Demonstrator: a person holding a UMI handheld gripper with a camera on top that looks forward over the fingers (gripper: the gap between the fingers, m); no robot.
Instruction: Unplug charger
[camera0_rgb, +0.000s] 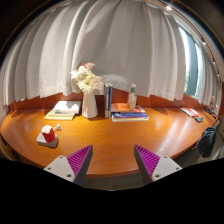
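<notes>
Released jaws hover over the curved wooden tabletop (110, 140), white curtains (120, 45) behind, a red-and-white charger (47, 135) sitting ahead.

Soft daylight glows through the curtains (110, 45); strong fisheye bending at edges.

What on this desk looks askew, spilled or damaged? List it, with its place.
Nothing stands out. The vase of white flowers is upright at the back of the wooden desk, the books beside it lie flat, and the red and white object sits intact ahead of the left finger. The tongs are open and hold nothing.
</notes>
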